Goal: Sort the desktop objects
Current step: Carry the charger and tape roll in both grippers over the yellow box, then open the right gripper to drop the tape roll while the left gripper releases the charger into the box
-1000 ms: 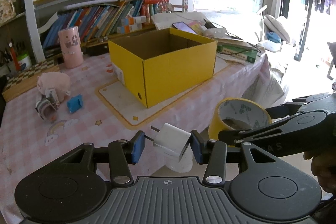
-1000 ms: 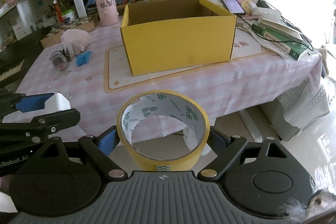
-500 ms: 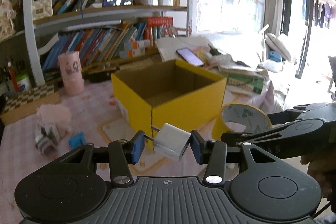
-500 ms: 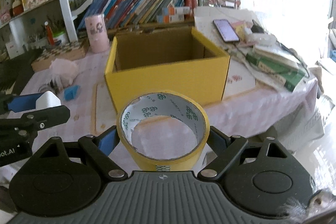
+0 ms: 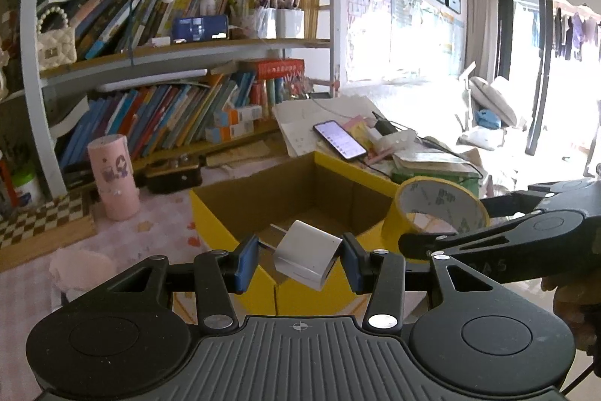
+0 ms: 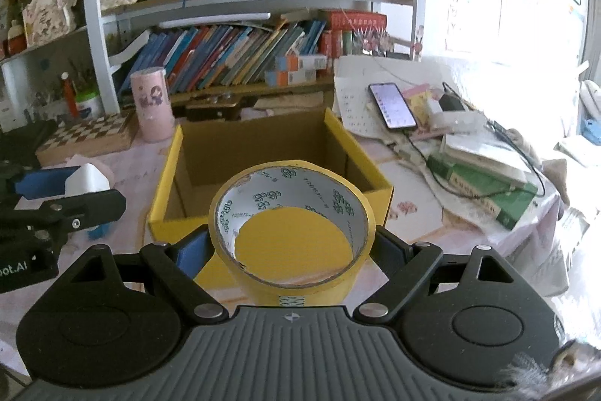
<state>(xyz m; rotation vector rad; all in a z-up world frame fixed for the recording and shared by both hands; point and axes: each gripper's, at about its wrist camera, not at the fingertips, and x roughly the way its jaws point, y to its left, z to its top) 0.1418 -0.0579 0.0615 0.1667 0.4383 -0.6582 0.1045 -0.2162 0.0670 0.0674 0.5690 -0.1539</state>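
My left gripper (image 5: 298,260) is shut on a white plug charger (image 5: 308,254) and holds it in the air just in front of the open yellow cardboard box (image 5: 300,190). My right gripper (image 6: 289,250) is shut on a yellow tape roll (image 6: 293,228), also held in the air at the box's near wall (image 6: 270,213). The right gripper and its tape roll (image 5: 435,209) show at the right of the left wrist view. The left gripper with the charger (image 6: 86,179) shows at the left of the right wrist view. The box looks empty.
A pink cylinder cup (image 6: 152,104) and a checkered board (image 6: 90,136) stand behind the box on the left. A phone (image 6: 392,106), papers and a green book (image 6: 484,190) lie to the right. Bookshelves (image 6: 240,55) rise behind the pink-checked table (image 6: 409,190).
Both grippers have risen and moved forward toward the box with their objects still held. The box's opening now lies right ahead of them.
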